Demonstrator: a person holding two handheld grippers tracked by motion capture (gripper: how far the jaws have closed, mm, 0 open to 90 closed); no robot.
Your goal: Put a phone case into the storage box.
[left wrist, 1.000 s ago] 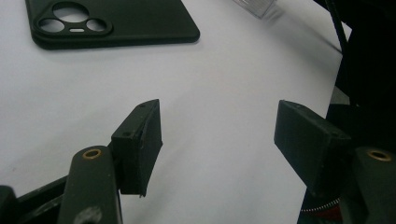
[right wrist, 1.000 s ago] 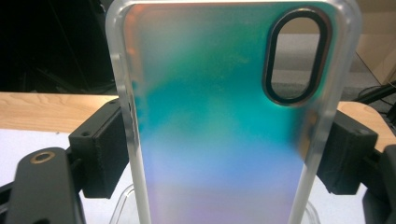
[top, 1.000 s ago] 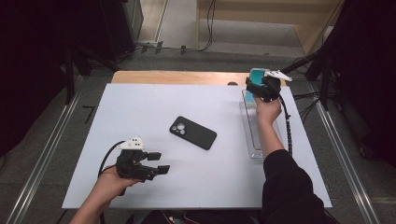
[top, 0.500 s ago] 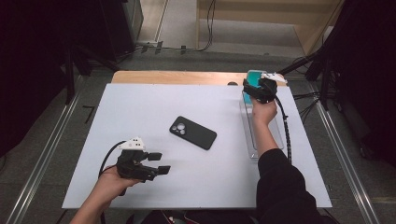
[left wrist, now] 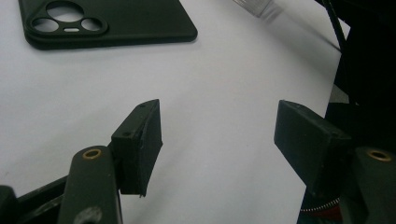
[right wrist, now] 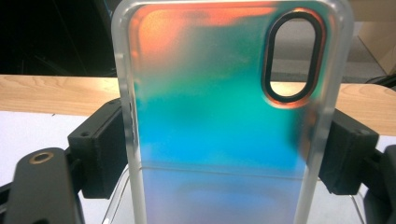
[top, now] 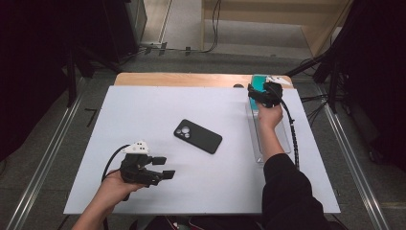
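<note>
My right gripper [top: 261,93] is at the table's far right, shut on an iridescent teal and orange phone case [right wrist: 210,116] held upright by its two long edges. In the high view the case [top: 258,82] stands over the far end of a clear tray [top: 287,143]. A black phone [top: 197,136] lies camera side up in the middle of the white table top. My left gripper [top: 164,167] rests near the front left, open, nothing between its jaws. In the left gripper view the jaws [left wrist: 219,126] point toward the black phone [left wrist: 107,23], a little way off.
The white table top [top: 143,110] ends at a wooden strip [top: 182,79] along the far side. A black cable [top: 293,134] trails from my right gripper along the tray. Dark stands and floor rails surround the table.
My right gripper with the case has shifted slightly to the left at the tray's far end. The left gripper and the black phone have not moved.
</note>
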